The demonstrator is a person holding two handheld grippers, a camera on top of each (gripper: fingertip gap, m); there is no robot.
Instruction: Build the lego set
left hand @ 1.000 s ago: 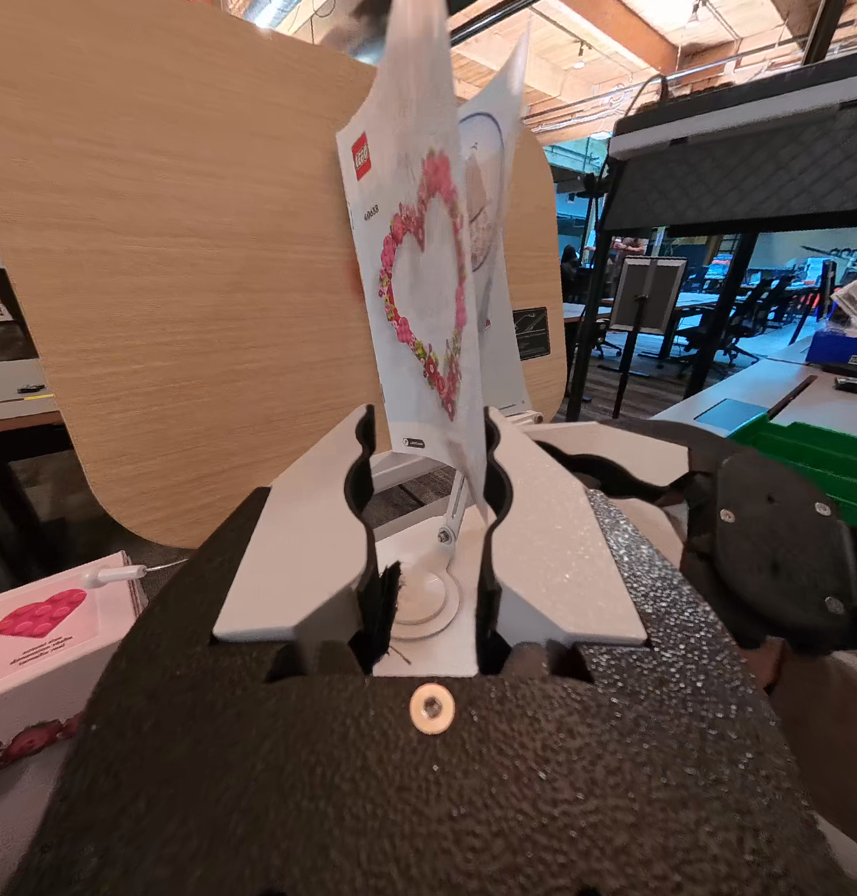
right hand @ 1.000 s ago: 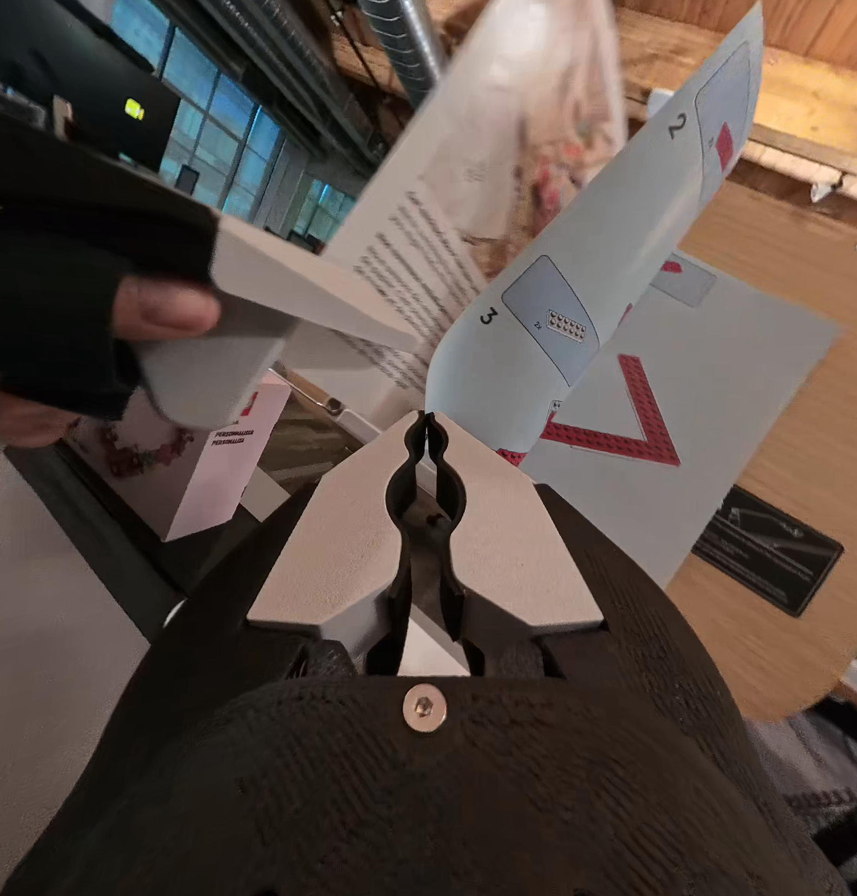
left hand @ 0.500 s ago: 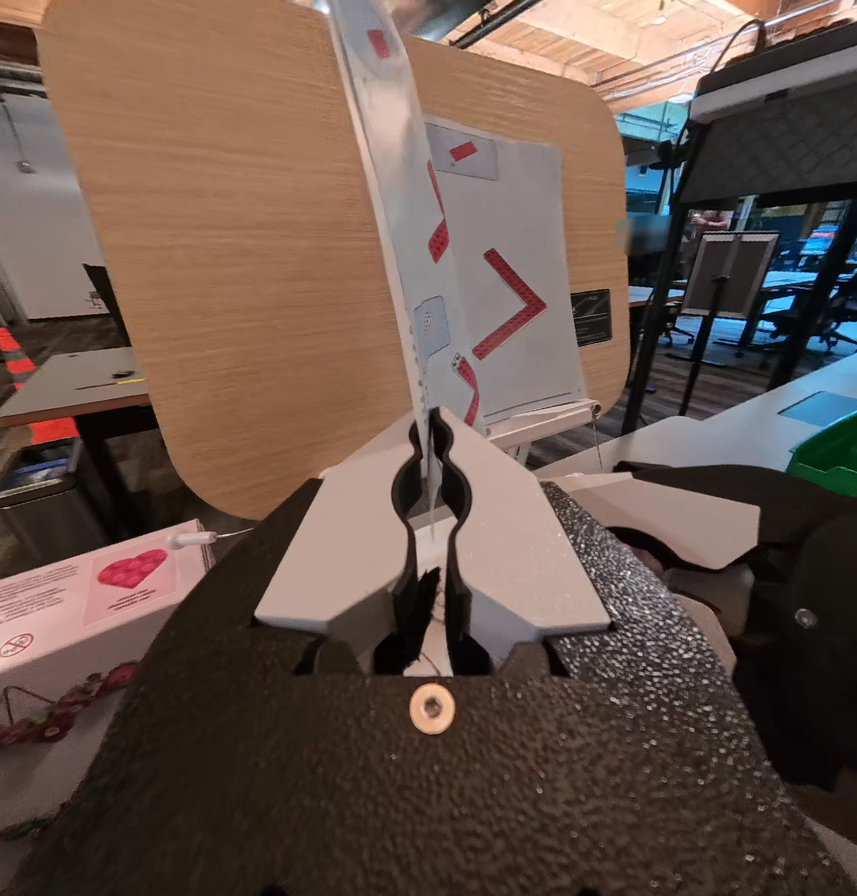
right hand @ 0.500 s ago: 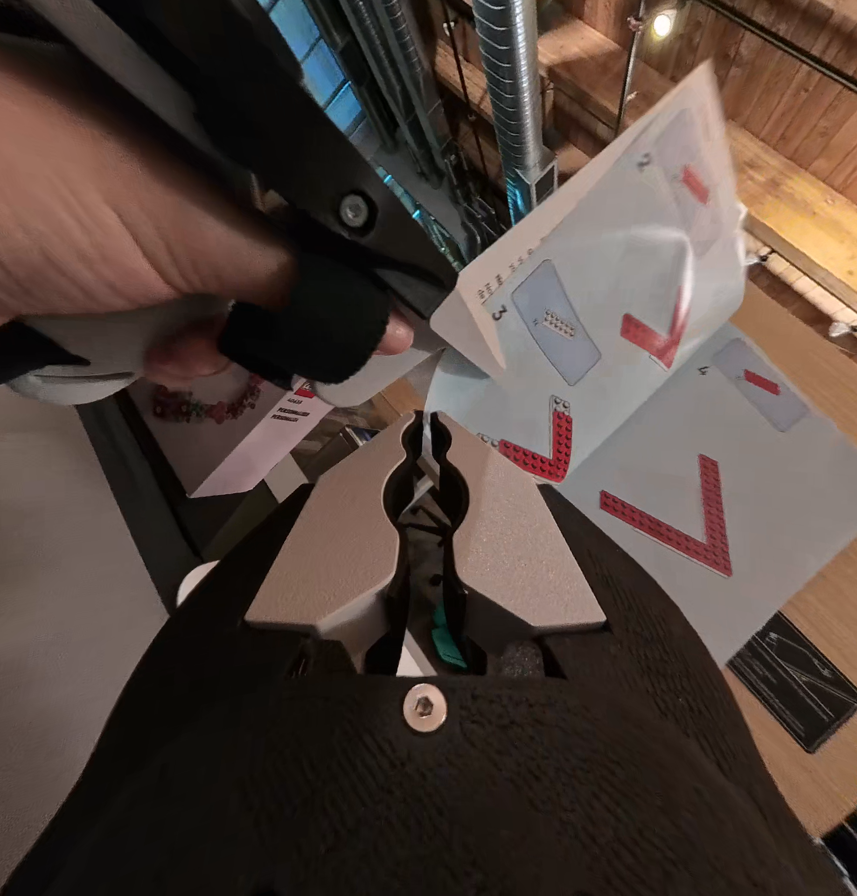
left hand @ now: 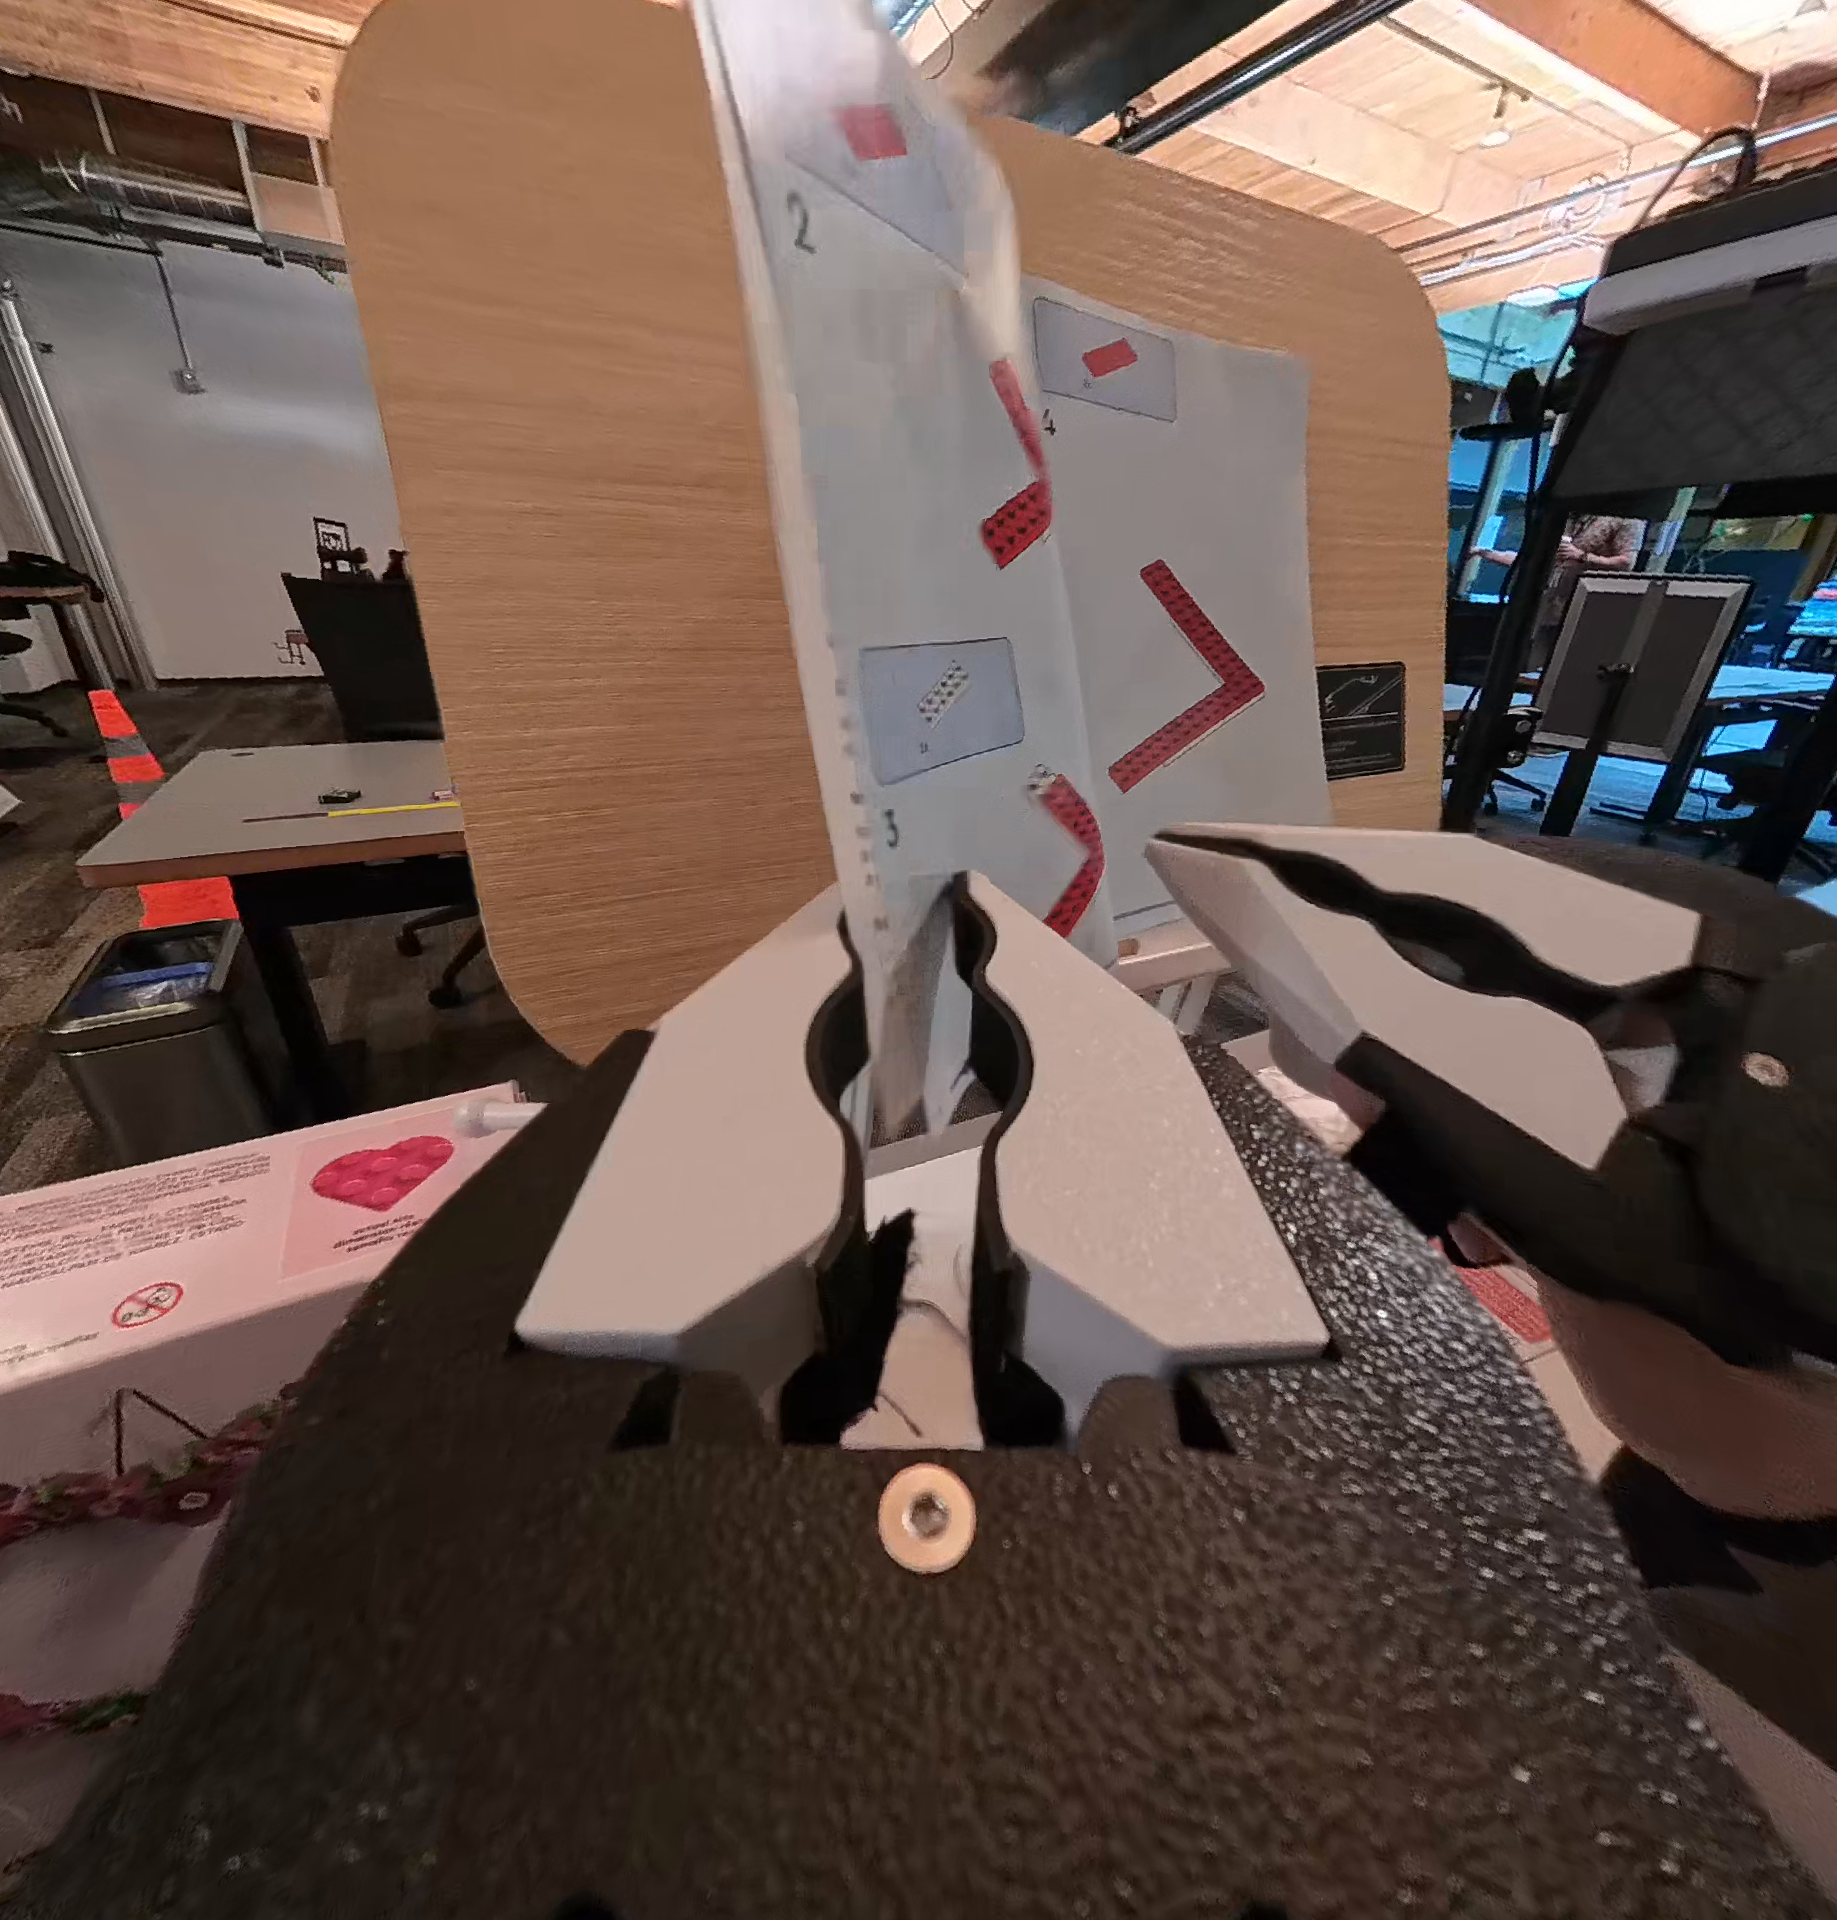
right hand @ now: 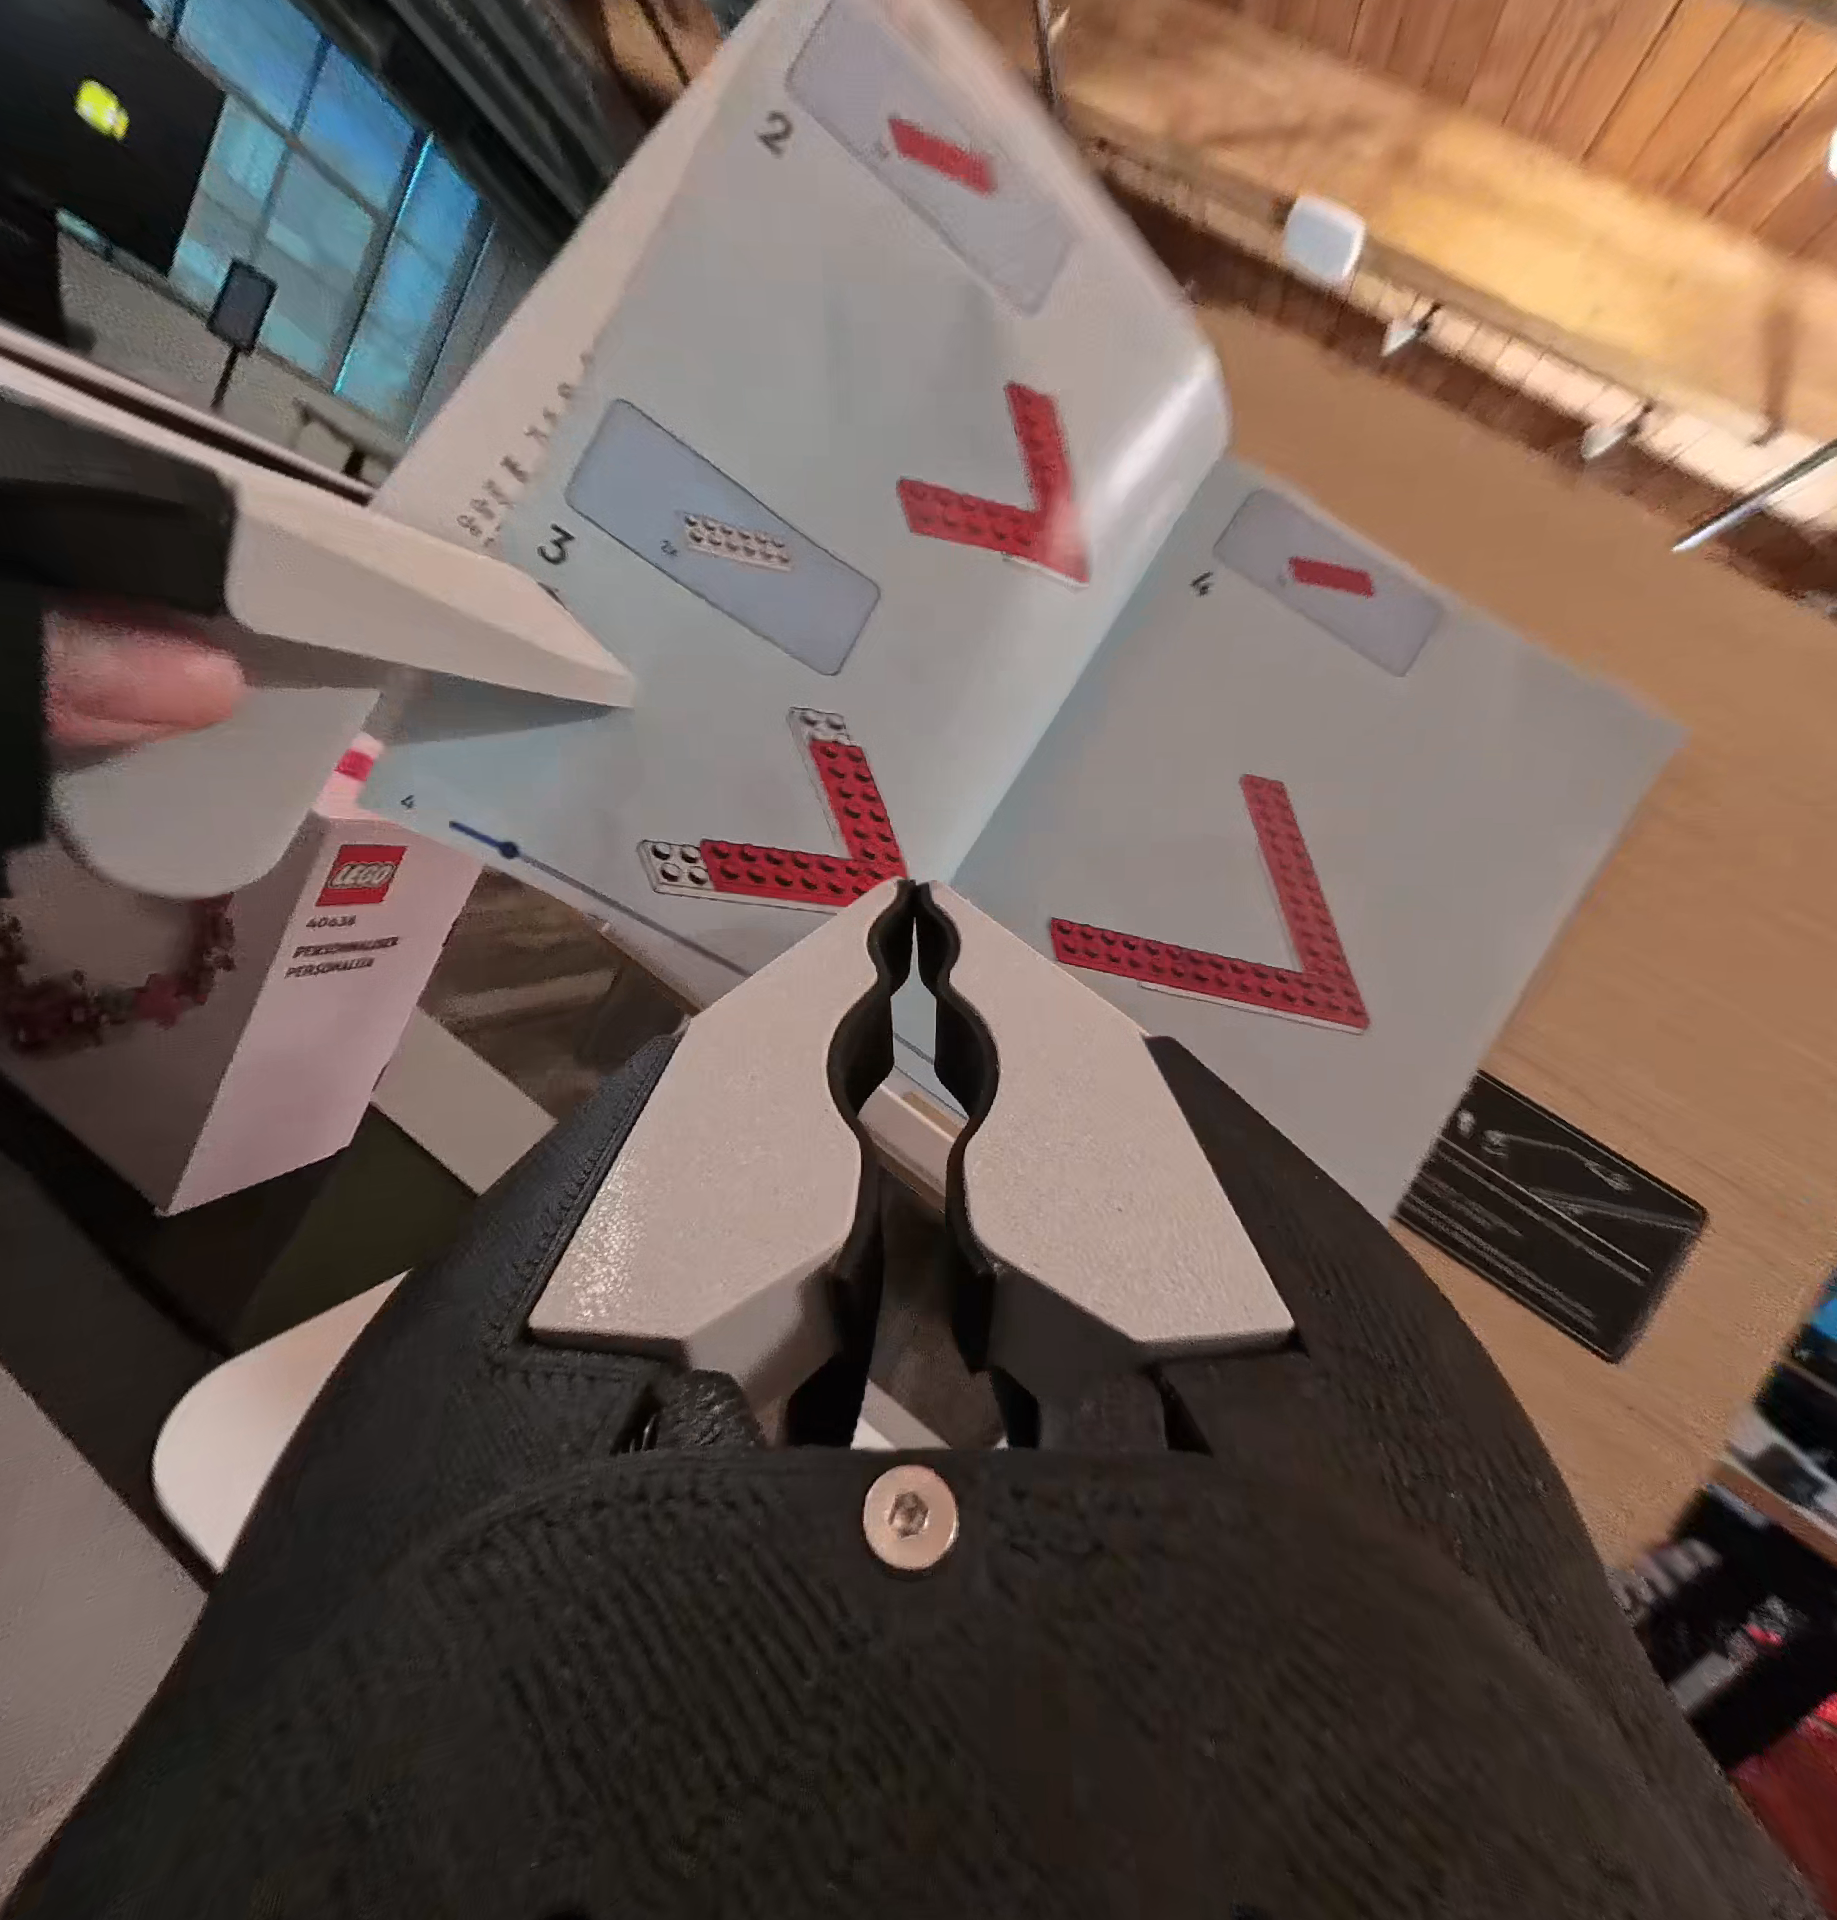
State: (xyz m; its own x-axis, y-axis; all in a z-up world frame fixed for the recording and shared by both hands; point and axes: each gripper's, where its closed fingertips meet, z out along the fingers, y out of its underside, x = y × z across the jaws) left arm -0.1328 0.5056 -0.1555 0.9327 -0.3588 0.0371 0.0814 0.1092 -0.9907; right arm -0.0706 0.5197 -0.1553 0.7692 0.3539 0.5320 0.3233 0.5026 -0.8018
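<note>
The instruction booklet (left hand: 1194, 582) stands open against a wooden panel (left hand: 602, 520), showing steps with red angled plates. My left gripper (left hand: 919, 914) is shut on the lower outer edge of the booklet's left page, which stands edge-on and is blurred. In the right wrist view the booklet (right hand: 1309, 790) lies open and the left gripper (right hand: 613, 696) pinches the left page's edge. My right gripper (right hand: 916, 894) is shut, its tips at the booklet's lower edge by the spine. I cannot tell whether it pinches paper. It also shows in the left wrist view (left hand: 1163, 847).
The pink and white set box (left hand: 166, 1247) lies low on the left and also shows in the right wrist view (right hand: 301, 987). A black plaque (right hand: 1548, 1236) is on the panel. A white stand ledge (left hand: 1184, 961) carries the booklet. A bin (left hand: 155, 1039) and desks are behind. Some 7 cm of space lies between my two pairs of fingers. To reach the black plaque (right hand: 1548, 1236) in a straight line is about 15 cm for my right fingers, about 20 cm for my left. Seen from the left wrist view (left hand: 1363, 730) as well.
My left gripper went from open beside the cover to shut on a page, and swung the page left. The booklet now shows the red-plate steps. The right gripper drew back to the spine.
</note>
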